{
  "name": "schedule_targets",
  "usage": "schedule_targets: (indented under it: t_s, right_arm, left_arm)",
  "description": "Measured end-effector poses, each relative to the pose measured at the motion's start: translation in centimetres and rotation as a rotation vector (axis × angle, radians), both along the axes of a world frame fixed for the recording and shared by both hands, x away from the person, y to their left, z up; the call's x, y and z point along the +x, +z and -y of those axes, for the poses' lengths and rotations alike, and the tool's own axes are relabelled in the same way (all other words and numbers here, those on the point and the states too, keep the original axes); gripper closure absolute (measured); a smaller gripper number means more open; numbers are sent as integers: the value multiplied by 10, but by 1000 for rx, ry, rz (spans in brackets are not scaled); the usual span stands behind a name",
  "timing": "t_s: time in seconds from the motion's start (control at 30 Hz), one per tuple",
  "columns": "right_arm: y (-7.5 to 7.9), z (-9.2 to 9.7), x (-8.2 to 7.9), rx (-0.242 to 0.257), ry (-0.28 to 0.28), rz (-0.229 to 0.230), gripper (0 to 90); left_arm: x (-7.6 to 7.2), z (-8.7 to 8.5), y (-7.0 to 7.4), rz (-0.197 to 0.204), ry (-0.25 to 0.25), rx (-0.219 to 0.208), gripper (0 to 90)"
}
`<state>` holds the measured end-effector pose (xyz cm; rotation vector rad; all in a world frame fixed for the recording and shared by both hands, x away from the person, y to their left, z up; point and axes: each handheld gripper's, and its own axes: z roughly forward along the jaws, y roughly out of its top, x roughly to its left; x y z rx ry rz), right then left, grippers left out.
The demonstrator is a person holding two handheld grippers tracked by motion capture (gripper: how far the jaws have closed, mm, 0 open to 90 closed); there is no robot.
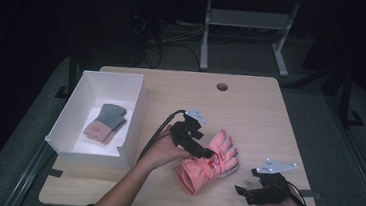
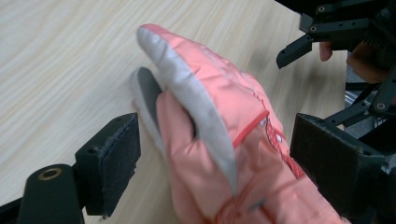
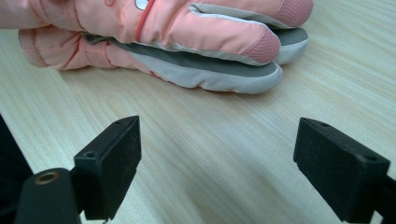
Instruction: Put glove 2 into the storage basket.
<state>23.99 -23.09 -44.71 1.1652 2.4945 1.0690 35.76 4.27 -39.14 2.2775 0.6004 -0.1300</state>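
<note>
Gloves (image 1: 208, 163), pink and stacked, lie on the tabletop (image 1: 250, 114) right of a white box (image 1: 79, 146); left tool (image 1: 201, 154) is over them, right tool (image 1: 244, 192) just beside. Left gripper view: jaws apart, gloves between, pads not pressing. Right gripper view: jaws apart over bare tabletop, gloves beyond.

Two pink ski gloves (image 1: 208, 164) lie stacked on one wooden table (image 1: 250, 114), at the table's five o'clock. One white box (image 1: 86, 99) sits at nine o'clock, holding one pair of grey-and-pink knit gloves (image 1: 106, 122). Two handheld grippers: left gripper (image 1: 205, 154), right gripper (image 1: 242, 192).
</note>
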Motion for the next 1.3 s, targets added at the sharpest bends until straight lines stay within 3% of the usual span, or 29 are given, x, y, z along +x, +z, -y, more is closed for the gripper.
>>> schedule_targets:
  t_s: [0.23,0.37,0.6,0.77,1.0,1.07,1.23,1.3]
  right_arm:
    - [1,1,0,-2,-12,3,141]
    - [0,1,0,-9,-15,6,141]
    - [1,0,0,-12,-19,15,141]
    - [2,1,0,-10,-20,20,142]
    - [2,1,0,-9,-20,17,142]
    - [3,1,0,-8,-16,20,142]
    - [3,1,0,-8,-18,19,142]
    - [3,2,0,-8,-18,23,142]
  left_arm:
    - [4,10,-15,-24,-2,25,146]
    - [5,14,-29,-42,-18,66,131]
    - [6,16,-49,-130,-13,78,126]
    - [7,18,-58,-168,-22,87,125]
    - [5,22,-63,-190,-27,104,132]
    - [5,22,-63,-198,-36,99,155]
    - [7,19,-63,-234,-57,83,308]
    - [11,16,-65,-265,-60,65,363]
